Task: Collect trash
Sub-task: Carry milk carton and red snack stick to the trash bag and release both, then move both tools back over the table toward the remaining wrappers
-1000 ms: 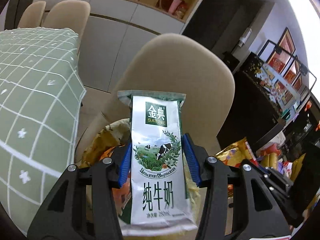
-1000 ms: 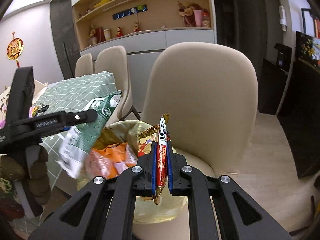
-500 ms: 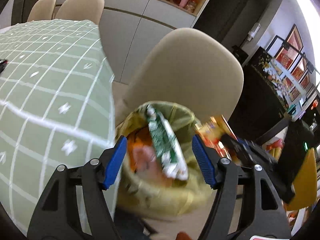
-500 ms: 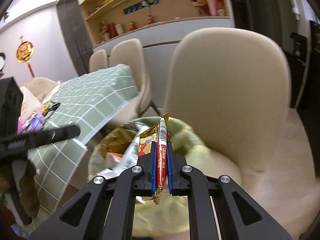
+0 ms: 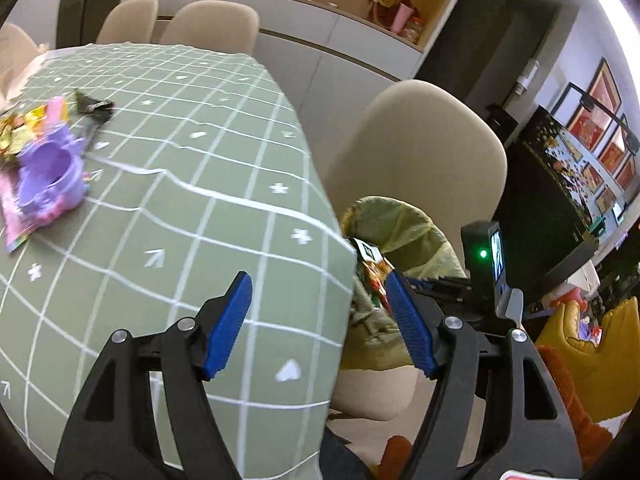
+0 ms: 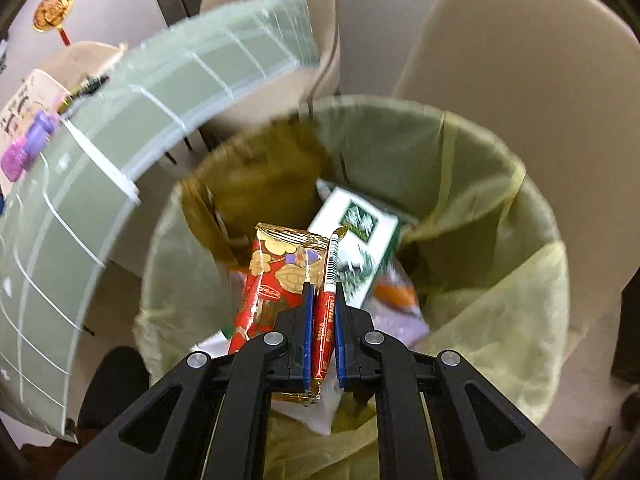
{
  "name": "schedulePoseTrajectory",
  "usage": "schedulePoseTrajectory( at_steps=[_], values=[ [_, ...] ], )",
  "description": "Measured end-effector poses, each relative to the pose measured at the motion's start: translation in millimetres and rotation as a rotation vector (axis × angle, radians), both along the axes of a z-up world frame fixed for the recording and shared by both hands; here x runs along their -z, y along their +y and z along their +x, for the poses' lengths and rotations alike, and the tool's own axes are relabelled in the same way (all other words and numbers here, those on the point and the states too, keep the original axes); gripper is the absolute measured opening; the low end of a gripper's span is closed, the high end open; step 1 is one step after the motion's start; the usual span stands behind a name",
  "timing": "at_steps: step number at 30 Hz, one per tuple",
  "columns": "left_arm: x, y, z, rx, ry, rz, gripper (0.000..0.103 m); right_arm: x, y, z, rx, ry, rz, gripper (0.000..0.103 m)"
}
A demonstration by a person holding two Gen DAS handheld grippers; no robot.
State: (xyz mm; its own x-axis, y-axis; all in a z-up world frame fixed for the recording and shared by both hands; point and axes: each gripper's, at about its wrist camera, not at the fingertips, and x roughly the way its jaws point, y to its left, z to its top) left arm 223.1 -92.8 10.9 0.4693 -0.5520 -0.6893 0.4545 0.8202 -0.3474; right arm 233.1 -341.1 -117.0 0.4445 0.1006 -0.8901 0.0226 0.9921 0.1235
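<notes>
My right gripper (image 6: 322, 292) is shut on a red and gold snack wrapper (image 6: 280, 276) and hangs right over the mouth of the trash bin (image 6: 492, 272), which is lined with a yellow-green bag. The green and white milk carton (image 6: 356, 248) lies inside the bin among other trash. In the left wrist view my left gripper (image 5: 320, 300) stands open with nothing between its blue pads (image 5: 230, 320), over the corner of the green checked tablecloth (image 5: 180, 184). The bin's bag (image 5: 400, 232) and the right gripper's camera block (image 5: 484, 264) show to the right of the table corner.
A purple plastic toy (image 5: 50, 176) and bright wrappers (image 5: 18, 128) lie at the table's left end, with a small dark item (image 5: 94, 106) behind them. A beige chair (image 5: 424, 160) stands behind the bin. Two more chairs (image 5: 208, 24) stand at the far side. A dark cabinet (image 5: 552, 200) is at the right.
The left gripper let the milk carton drop into the bin, opened and swung left over the table. The right gripper tilted down and came lower over the bin, still holding the wrapper.
</notes>
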Motion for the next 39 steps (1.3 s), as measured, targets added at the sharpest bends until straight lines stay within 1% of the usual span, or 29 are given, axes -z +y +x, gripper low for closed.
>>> schedulePoseTrajectory(
  at_steps=[3, 9, 11, 13, 15, 16, 20, 22, 24, 26, 29, 31, 36, 38, 39],
  values=[
    [0.3, 9.9, -0.9, -0.017, 0.006, -0.009, 0.066, 3.6, -3.0, -1.9, 0.025, 0.016, 0.0, 0.01],
    [-2.5, 25.9, -1.8, -0.043, 0.004, -0.014, 0.066, -15.7, -17.9, -14.8, 0.104, -0.053, 0.069, 0.012],
    [-4.0, 31.2, -3.1, -0.054, 0.004, -0.014, 0.067, -23.1, -20.6, -20.1, 0.117, -0.079, 0.073, 0.013],
    [-5.1, 37.6, -3.9, -0.061, 0.001, -0.016, 0.067, -32.4, -21.1, -22.1, 0.129, -0.099, 0.062, 0.022],
    [-6.5, 45.4, -5.2, -0.071, -0.001, -0.016, 0.067, -36.5, -21.9, -26.1, 0.13, -0.109, 0.047, 0.043],
    [-6.9, 48.6, -5.4, -0.076, -0.001, -0.017, 0.067, -38.5, -21.3, -29.1, 0.13, -0.121, 0.042, 0.045],
    [-9.8, 67.1, -6.4, -0.103, -0.007, -0.02, 0.067, -52.0, -22.7, -34.6, 0.13, -0.162, 0.023, 0.046],
    [-11.2, 77.3, -6.0, -0.118, -0.011, -0.019, 0.067, -60.9, -14.9, -35.7, 0.119, -0.186, 0.019, 0.048],
    [-12.5, 90.4, -5.1, -0.137, -0.015, -0.016, 0.067, -67.8, -6.4, -32.5, 0.089, -0.188, 0.048, 0.048],
    [-13.6, 102.2, -3.9, -0.154, -0.021, -0.014, 0.067, -78.1, 3.7, -33.7, 0.064, -0.214, 0.073, 0.048],
    [-15.2, 126.4, -0.6, -0.193, -0.029, -0.012, 0.067, -98.5, 25.3, -33.3, 0.029, -0.276, 0.058, 0.048],
    [-15.4, 146.4, 2.9, -0.231, -0.032, -0.009, 0.067, -111.7, 41.9, -31.0, 0.006, -0.318, 0.066, 0.048],
    [-11.0, 195.4, 12.6, -0.329, -0.025, -0.001, 0.067, -132.4, 86.3, -18.7, -0.064, -0.378, 0.084, 0.048],
    [-9.1, 217.7, 19.8, -0.374, -0.021, 0.0, 0.067, -136.6, 104.5, -14.6, -0.068, -0.393, 0.054, 0.048],
    [-9.0, 223.6, 22.9, -0.387, -0.02, 0.0, 0.067, -137.9, 115.3, -10.3, -0.056, -0.397, 0.02, 0.048]
  ],
)
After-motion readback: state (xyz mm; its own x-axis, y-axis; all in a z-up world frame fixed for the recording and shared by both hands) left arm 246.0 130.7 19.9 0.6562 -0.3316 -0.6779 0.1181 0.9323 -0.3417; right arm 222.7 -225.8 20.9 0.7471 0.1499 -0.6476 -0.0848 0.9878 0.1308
